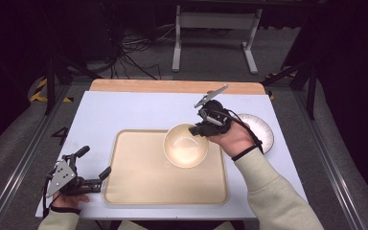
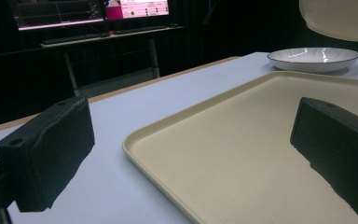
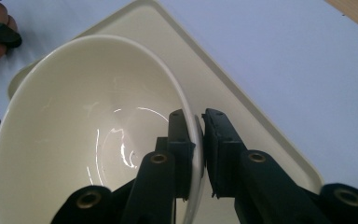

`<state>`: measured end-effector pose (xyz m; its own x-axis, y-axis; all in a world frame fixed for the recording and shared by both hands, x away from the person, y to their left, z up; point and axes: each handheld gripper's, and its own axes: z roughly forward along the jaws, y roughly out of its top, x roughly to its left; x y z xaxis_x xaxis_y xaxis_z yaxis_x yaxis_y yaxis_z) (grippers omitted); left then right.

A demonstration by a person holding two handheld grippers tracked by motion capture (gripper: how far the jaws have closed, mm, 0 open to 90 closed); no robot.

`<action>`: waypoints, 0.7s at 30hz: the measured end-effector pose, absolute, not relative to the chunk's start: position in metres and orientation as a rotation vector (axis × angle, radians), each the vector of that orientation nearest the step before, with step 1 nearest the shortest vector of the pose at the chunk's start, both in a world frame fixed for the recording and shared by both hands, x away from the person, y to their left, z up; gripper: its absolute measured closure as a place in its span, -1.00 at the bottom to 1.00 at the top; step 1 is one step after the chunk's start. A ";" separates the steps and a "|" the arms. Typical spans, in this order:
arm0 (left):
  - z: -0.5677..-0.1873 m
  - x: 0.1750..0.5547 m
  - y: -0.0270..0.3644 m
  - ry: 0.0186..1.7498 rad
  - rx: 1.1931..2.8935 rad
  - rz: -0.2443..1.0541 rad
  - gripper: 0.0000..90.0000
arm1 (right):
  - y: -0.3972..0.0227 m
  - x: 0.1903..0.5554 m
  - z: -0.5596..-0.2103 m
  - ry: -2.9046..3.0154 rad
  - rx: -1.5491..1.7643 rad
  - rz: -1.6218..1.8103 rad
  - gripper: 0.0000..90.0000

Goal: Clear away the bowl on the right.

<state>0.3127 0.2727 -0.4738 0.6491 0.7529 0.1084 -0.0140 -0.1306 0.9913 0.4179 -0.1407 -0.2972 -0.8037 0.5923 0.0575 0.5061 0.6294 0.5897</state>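
A cream bowl (image 1: 186, 145) hangs above the right half of the beige tray (image 1: 139, 187), held by its rim. My right gripper (image 1: 200, 129) is shut on that rim, one jaw inside the bowl (image 3: 84, 135) and one outside, with the tray (image 3: 242, 93) below. My left gripper (image 1: 96, 168) rests at the tray's left front corner with its jaws wide open and nothing between them. In the left gripper view the tray (image 2: 242, 154) lies ahead, the bowl (image 2: 340, 18) floats at the top right, and one finger (image 2: 51, 149) hovers over the white table.
A white plate with a dark rim (image 1: 263, 132) sits on the table to the right of the tray, behind my right hand; the same plate (image 2: 313, 59) lies beyond the tray. The white table top (image 1: 139, 110) has a wooden far edge (image 1: 172, 86).
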 end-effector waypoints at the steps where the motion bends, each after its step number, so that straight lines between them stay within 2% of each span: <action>1: -0.474 0.313 0.273 0.629 1.577 0.739 -1.00 | -0.138 0.418 -0.298 2.713 0.910 0.913 0.81; 21: -0.474 0.313 0.273 0.623 1.580 0.737 -1.00 | -0.105 0.427 -0.325 2.823 0.873 0.952 0.81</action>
<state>0.3126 0.2730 -0.4736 0.6532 0.7491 0.1102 -0.0155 -0.1322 0.9911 0.4275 -0.1046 -0.3253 -0.8411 0.5229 0.1384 0.4999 0.6538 0.5680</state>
